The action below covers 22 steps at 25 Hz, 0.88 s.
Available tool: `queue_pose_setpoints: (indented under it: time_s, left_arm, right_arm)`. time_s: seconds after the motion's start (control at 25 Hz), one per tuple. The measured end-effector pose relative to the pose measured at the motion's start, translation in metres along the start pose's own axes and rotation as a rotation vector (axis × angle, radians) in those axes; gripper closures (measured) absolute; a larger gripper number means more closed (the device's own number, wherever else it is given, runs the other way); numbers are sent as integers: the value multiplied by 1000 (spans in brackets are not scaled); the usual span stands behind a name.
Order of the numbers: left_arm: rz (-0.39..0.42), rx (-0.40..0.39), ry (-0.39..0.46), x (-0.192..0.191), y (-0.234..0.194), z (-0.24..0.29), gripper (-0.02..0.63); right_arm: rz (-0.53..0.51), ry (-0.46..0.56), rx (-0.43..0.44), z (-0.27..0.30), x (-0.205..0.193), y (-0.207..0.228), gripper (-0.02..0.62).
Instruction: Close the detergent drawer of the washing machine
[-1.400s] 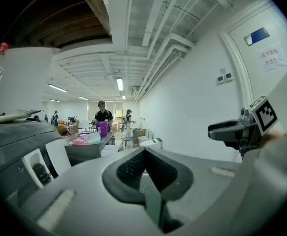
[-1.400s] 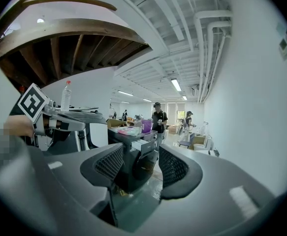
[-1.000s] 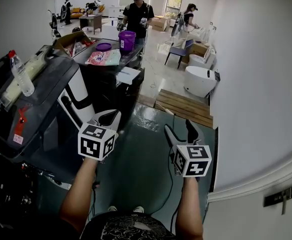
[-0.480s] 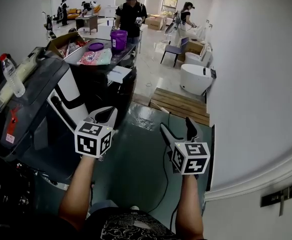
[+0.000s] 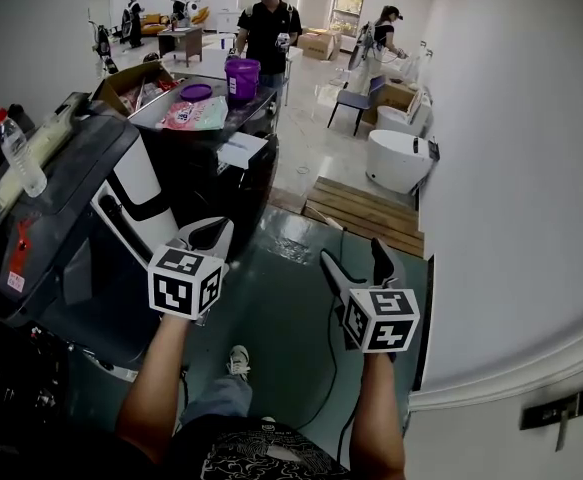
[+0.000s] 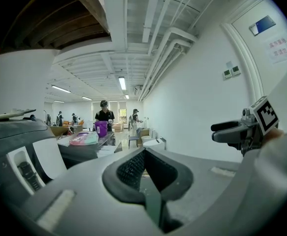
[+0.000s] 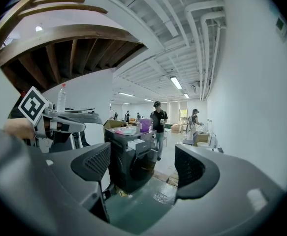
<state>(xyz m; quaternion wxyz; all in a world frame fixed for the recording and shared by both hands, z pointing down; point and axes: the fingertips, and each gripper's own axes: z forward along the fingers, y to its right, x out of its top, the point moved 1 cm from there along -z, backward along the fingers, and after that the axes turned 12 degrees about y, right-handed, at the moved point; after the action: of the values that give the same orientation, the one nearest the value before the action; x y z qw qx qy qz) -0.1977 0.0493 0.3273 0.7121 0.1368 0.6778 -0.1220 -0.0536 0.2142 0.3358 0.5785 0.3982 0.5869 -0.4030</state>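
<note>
One detergent drawer (image 5: 243, 150) open, two grippers clear of it

Two hand-held grippers, side by side over the green floor (image 5: 271, 313), each carrying one marker cube.
Left gripper (image 5: 214, 231): jaws closed pad to pad, nothing between.
Right gripper (image 5: 356, 258): jaws spread wide, just been opening, nothing between them but floor beyond.

One black front-loading washing machine (image 5: 216, 193) ahead, well apart from both grippers.
One white detergent drawer, pulled out from the upper front of that machine, untouched.

On the machine top:
- one purple bucket (image 5: 242, 78)
- one purple lid (image 5: 197, 92)
- one pink packet (image 5: 193, 115)

One second dark appliance (image 5: 61, 218) at the left, nearer the left gripper, with one clear red-capped bottle (image 5: 17, 153) on top.
One wooden pallet (image 5: 366, 213) on the floor beyond the right gripper.

Four persons farther back:
- one person in black (image 5: 274, 30) just behind the machine
- one person at the right (image 5: 384, 30) by a chair (image 5: 351, 103)
- two at the far end of the room
</note>
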Motion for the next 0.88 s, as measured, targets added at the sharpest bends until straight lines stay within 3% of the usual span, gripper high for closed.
queue_pose_setpoints:
  time_s: [0.88]
  left_arm:
    - [-34,-34,-14,-7,-119,185,606]
  right_arm:
    - [9,-56,10,213,-15,45,192]
